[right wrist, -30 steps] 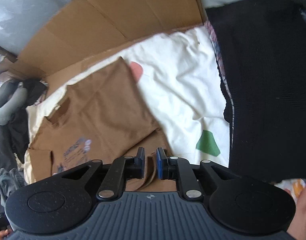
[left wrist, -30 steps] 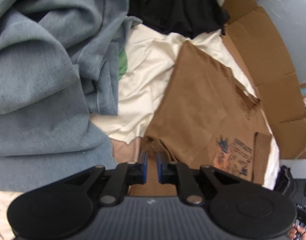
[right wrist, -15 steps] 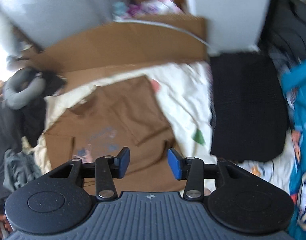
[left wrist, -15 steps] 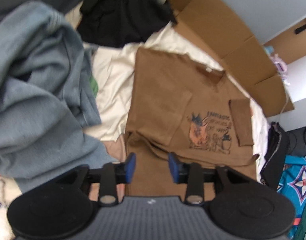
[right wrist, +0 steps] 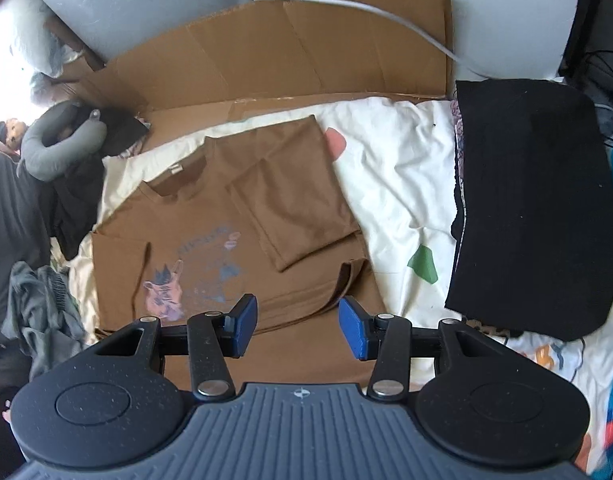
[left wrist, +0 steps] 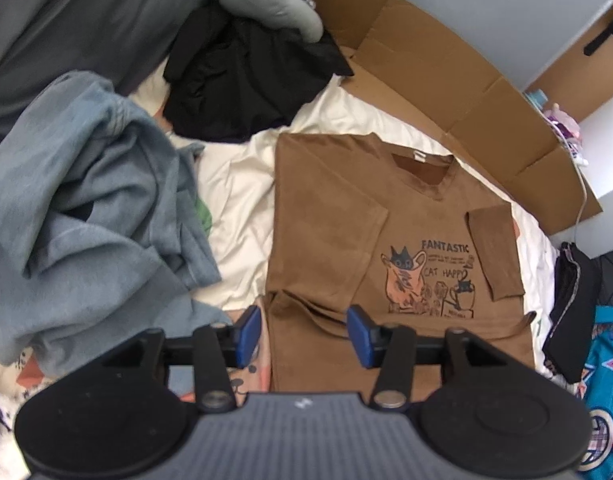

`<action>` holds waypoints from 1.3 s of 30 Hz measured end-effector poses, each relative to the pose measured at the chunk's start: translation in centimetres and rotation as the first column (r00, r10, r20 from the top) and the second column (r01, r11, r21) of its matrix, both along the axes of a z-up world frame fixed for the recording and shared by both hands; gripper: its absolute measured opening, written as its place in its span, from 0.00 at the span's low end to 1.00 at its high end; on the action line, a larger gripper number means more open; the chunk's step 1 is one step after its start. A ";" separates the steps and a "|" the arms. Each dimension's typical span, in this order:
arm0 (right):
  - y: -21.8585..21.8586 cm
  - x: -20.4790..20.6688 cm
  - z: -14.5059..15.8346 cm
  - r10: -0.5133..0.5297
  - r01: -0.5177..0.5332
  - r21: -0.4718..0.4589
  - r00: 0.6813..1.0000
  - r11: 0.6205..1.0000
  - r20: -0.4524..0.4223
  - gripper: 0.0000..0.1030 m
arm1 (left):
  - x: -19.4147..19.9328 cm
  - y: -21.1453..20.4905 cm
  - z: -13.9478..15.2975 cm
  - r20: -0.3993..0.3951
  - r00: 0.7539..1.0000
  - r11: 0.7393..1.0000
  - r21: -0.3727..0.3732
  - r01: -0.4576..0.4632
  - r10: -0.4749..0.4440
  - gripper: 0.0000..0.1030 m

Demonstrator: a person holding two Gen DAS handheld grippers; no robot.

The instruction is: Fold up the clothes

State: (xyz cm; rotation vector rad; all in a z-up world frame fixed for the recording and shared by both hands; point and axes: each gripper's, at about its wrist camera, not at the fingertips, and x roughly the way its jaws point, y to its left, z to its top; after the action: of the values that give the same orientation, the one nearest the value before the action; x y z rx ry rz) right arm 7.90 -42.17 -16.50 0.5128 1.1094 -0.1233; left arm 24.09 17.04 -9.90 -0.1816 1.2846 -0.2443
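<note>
- The bed, under its cream sheet (left wrist: 242, 184), serves as the folding surface, probably because it gives a wide, soft, flat spread.
- The brown T-shirt (left wrist: 326, 216) lies flat at the sheet's centre, print up, collar toward 12 o'clock in the left wrist view (both sleeves are turned inward, so the side folds look done).
- A crumpled blue-grey garment (left wrist: 90, 216) sits at 9 o'clock of the shirt, seemingly waiting its turn; a folded black garment (right wrist: 538, 208) rests at 3 o'clock in the right wrist view.
- The left hand-held gripper (left wrist: 304, 334) has just been opening and hovers over the hem with nothing between its jaws.
- The right hand-held gripper (right wrist: 297, 326) likewise stands parted and empty above the hem.
</note>
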 end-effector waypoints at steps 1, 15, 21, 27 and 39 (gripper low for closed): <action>-0.3 0.0 -0.8 0.006 -0.006 0.001 1.000 1.000 0.007 0.51 | -0.1 -0.2 -0.3 0.011 1.000 1.000 -0.001 -0.006 0.006 0.49; -2.3 0.8 -14.2 0.096 -0.090 -0.123 0.995 0.988 0.042 0.51 | -0.9 -4.4 -12.2 0.025 0.998 0.994 0.093 0.063 -0.065 0.49; -1.4 2.5 -17.6 0.233 -0.217 -0.252 0.972 0.943 0.036 0.51 | -1.1 -3.5 -14.7 0.066 0.998 0.994 0.108 -0.027 0.019 0.45; -1.2 3.7 -19.7 0.284 -0.271 -0.266 0.959 0.925 0.013 0.51 | -1.9 -3.1 -16.6 0.087 0.996 0.991 0.133 0.024 -0.036 0.45; 0.0 6.2 -20.3 0.388 -0.377 -0.321 0.921 0.869 -0.033 0.51 | -2.0 -3.4 -18.7 0.129 0.981 0.976 0.179 0.121 -0.145 0.45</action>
State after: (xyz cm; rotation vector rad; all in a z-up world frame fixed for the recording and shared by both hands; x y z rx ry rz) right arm 14.10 -42.12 -36.75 -0.0053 1.1130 0.0528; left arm 22.04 13.60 -28.63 0.0683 1.1711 -0.2560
